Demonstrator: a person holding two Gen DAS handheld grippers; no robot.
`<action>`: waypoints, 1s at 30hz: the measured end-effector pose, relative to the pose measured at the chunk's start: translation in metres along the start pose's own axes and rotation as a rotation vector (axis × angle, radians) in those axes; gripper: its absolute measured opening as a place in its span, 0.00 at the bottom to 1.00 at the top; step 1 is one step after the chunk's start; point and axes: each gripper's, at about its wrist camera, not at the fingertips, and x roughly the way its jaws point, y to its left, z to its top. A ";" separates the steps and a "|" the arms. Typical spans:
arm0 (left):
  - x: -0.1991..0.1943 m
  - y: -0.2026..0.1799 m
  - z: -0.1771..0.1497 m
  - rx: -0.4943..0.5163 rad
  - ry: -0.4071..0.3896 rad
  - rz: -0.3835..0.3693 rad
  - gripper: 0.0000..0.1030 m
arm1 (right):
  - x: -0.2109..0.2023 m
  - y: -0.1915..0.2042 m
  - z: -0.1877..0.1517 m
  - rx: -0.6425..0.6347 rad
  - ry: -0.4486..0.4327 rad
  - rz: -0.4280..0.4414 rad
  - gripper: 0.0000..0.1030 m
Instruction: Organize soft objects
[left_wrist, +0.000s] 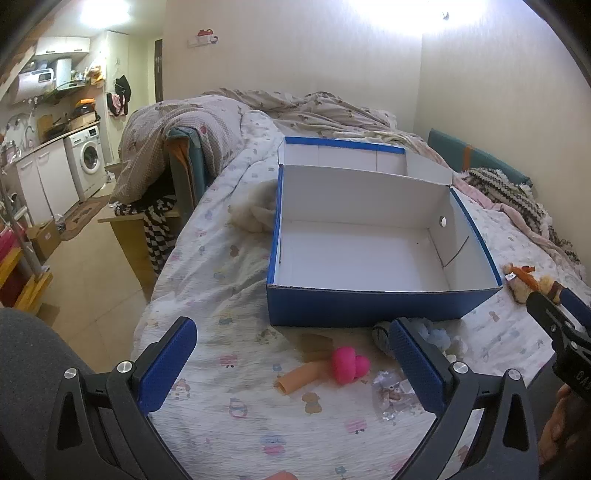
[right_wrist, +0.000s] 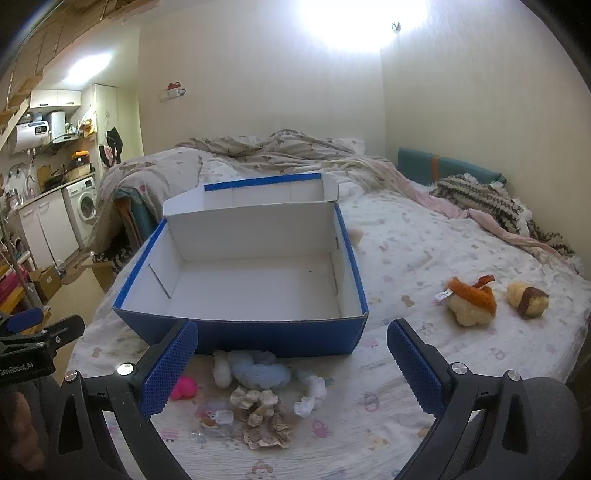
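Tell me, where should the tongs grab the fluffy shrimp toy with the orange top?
Probably across the middle of the cream and orange plush shrimp toy, coming down from above. It lies flat on the patterned white bedsheet, and its orange strip runs lengthwise, so squeezing the two long sides should hold the orange strip and the cream body together. The open right tongs are nearest.

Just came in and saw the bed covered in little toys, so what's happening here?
A person holds a gripper in each hand over the bed, sorting soft toys. The blue box sits open with nothing inside. The left gripper and right gripper are both open and hold nothing. In front of the box lie a pink toy, a light blue plush and a beige ruffled piece; an orange shrimp plush and a brown-banded plush lie off to the right.
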 end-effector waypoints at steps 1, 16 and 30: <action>0.000 0.000 0.000 0.000 0.000 -0.001 1.00 | 0.000 -0.001 0.001 0.001 0.002 0.001 1.00; -0.001 0.000 -0.001 0.002 -0.003 -0.003 1.00 | 0.000 -0.002 0.001 0.000 0.000 0.003 1.00; -0.004 -0.002 0.000 0.017 -0.010 -0.007 1.00 | 0.000 0.000 0.003 -0.010 -0.006 0.001 1.00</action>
